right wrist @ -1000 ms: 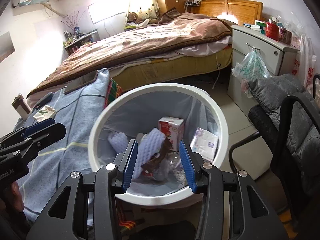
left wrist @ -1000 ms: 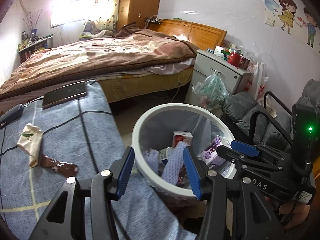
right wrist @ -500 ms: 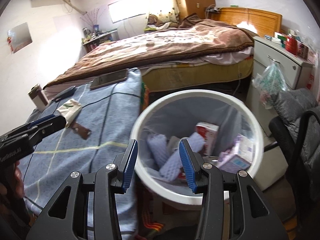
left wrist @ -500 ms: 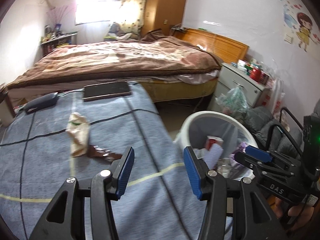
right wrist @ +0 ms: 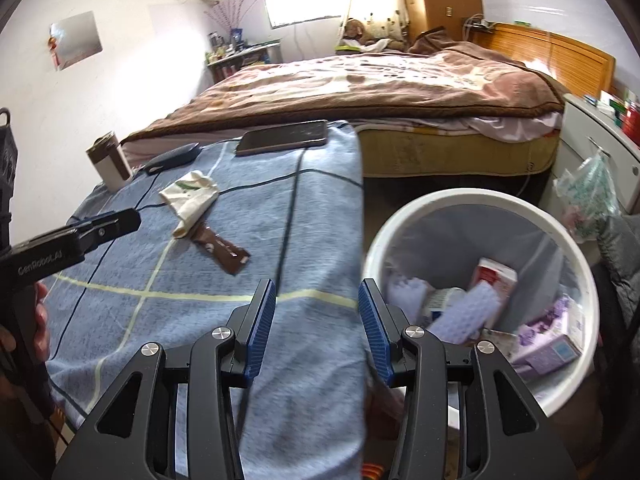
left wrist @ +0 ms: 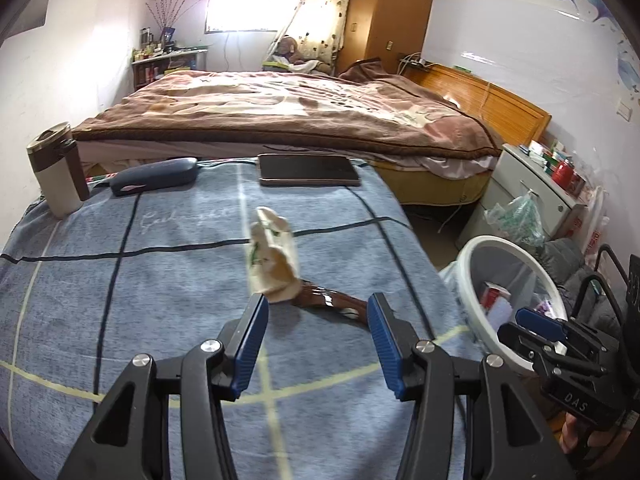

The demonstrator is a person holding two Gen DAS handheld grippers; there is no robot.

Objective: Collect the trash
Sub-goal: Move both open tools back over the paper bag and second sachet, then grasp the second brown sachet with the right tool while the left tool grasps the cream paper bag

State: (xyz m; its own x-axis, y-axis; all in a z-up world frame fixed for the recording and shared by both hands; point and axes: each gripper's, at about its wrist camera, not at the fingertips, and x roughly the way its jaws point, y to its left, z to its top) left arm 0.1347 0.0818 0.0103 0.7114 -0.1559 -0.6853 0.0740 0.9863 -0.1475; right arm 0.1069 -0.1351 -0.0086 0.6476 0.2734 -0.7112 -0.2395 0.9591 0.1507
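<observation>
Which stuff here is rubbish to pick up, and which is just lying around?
For the job:
- crumpled white wrapper
- brown wrapper
- white bin, already holding trash
- left gripper and right gripper, both open

Just lying about:
- phone
- dark case
- travel mug
- bed

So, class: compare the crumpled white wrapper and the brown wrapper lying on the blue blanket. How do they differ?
The crumpled white wrapper is pale with green marks; the brown wrapper is dark and glossy. The white one is bunched up and bulky; the brown one lies flat as a strip. The white one lies farther from the trash bin; the brown one lies nearer. Both rest on the blue blanket, touching, not yet binned.
</observation>
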